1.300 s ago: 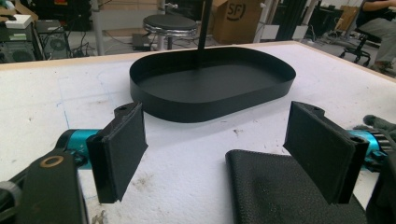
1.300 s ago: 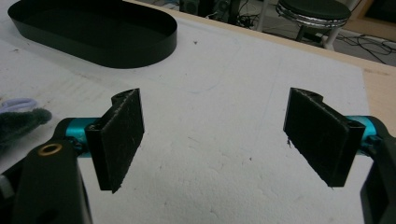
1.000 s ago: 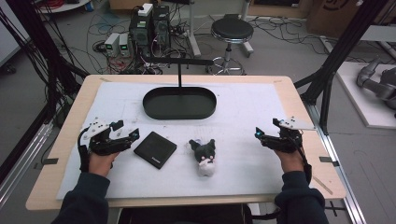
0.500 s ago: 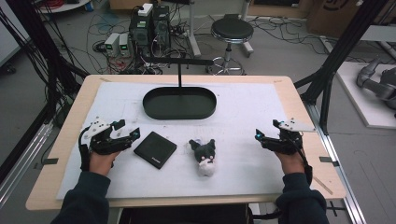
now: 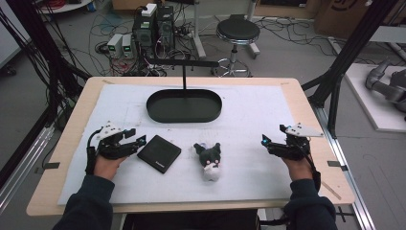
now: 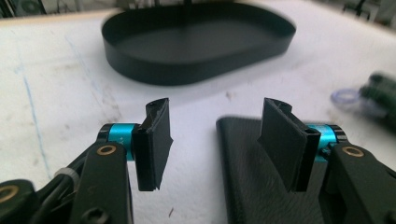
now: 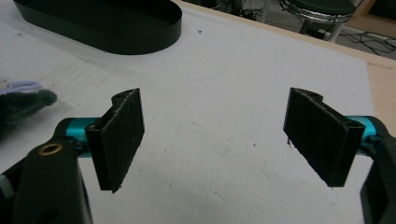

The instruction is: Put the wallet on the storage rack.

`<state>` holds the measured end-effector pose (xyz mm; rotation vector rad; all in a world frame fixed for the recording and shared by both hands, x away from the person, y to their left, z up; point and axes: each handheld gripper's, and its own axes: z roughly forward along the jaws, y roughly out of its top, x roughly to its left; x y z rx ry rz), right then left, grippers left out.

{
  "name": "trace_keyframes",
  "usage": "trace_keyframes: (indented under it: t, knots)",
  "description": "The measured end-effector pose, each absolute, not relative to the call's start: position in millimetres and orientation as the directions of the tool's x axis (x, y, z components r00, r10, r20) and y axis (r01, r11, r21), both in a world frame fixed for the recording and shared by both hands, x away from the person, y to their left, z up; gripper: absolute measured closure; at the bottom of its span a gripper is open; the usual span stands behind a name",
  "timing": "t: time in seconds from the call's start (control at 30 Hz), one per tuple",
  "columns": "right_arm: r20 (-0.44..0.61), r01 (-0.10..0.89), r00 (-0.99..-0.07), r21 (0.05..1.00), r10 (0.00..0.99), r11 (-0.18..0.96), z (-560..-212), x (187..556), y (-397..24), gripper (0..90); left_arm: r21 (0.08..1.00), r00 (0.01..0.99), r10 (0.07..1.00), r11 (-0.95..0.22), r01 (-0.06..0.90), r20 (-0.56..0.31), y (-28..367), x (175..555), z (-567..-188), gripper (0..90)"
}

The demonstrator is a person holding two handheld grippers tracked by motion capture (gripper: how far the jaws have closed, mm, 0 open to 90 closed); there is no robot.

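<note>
A flat black case (image 5: 159,153) lies on the white mat left of centre, and a dark plush toy with a white face (image 5: 209,160) lies beside it at centre. An oval black tray (image 5: 184,106) sits farther back. My left gripper (image 5: 136,140) hovers just left of the case, open and holding nothing. In the left gripper view the gripper (image 6: 217,140) has the case (image 6: 261,186) under its right jaw, the tray (image 6: 196,42) ahead and the toy (image 6: 380,95) at the right edge. My right gripper (image 5: 266,142) is open and empty to the right of the toy. Its own view shows the gripper (image 7: 212,135) over bare mat.
A thin black stand (image 5: 184,72) rises behind the tray. The white mat (image 5: 249,120) covers most of the wooden table (image 5: 316,115). A stool (image 5: 238,31) and electronics with cables (image 5: 148,26) stand on the floor beyond the far edge.
The left gripper has edged slightly toward the black case. The right gripper has stayed in place.
</note>
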<state>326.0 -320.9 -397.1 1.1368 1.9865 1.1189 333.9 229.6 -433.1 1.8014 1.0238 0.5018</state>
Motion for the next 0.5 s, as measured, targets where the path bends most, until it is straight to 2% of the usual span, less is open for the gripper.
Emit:
trace_keyframes:
  t: [0.3,0.4,0.5]
  knots:
    - [-0.075,0.391,-0.470,0.875,0.879,0.284,-398,327,-319,20.7,0.825,0.586,0.799,-0.236,0.513,-0.136,222,340,-443,36.3]
    - [-0.076,0.391,-0.471,0.875,0.879,0.285,-398,327,-319,20.7,0.790,0.589,0.791,-0.249,0.560,-0.168,220,341,-447,42.8]
    - [-0.075,0.392,-0.468,0.876,0.881,0.283,-398,327,-319,20.7,0.781,0.585,0.788,-0.239,0.577,-0.191,221,342,-448,45.5]
